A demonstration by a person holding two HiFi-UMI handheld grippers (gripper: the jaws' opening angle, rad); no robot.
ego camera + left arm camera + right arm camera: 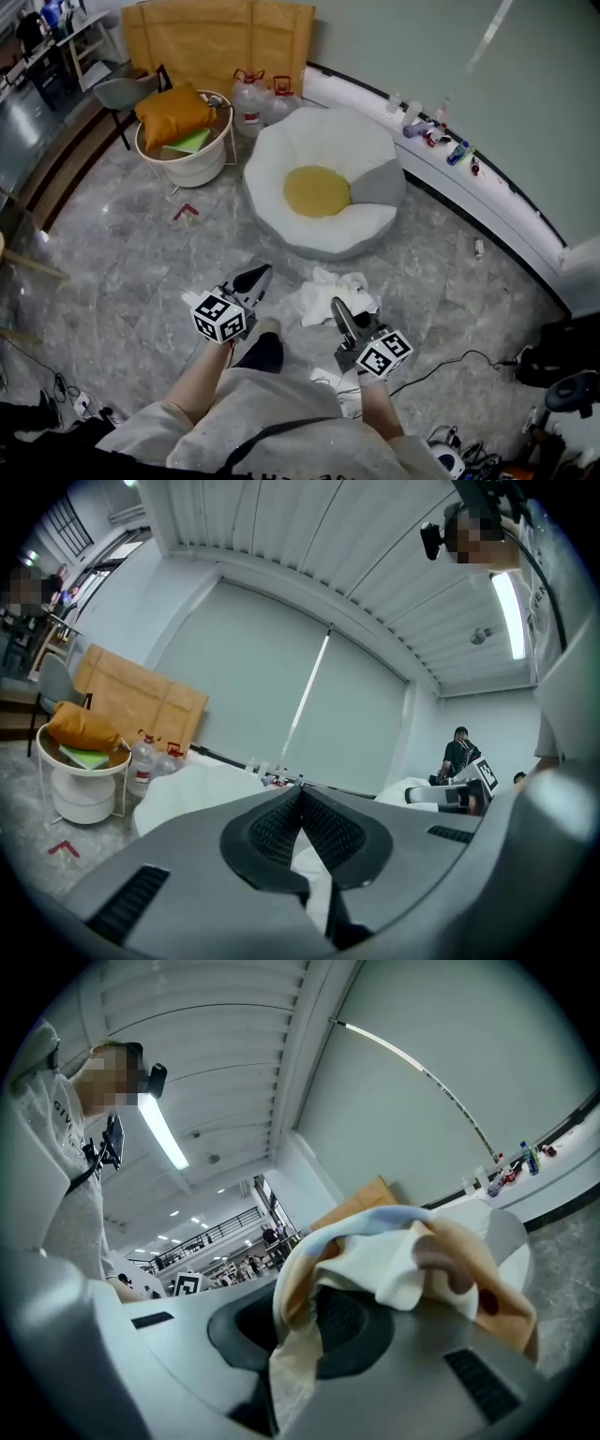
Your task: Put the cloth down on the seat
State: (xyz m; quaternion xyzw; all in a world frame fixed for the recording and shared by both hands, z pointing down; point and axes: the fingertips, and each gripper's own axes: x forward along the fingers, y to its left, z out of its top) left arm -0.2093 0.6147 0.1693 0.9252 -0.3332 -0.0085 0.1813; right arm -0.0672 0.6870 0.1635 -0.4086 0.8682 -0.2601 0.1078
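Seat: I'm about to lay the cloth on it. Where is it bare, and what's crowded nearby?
The seat is bare all over: white petals round the yellow centre, plus the grey petal. The floor before it is open. Crowded: jugs and tub behind its left, small bottles on the ledge to its right.

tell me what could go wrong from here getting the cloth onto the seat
1. The right gripper pinches only a bunched fold of the cloth, and much of the fabric hangs loose beyond the jaws. It might slip free or trail on the way.
2. The egg-shaped seat lies ahead, apart from both grippers. Letting go here would likely drop the cloth on the floor short of it.
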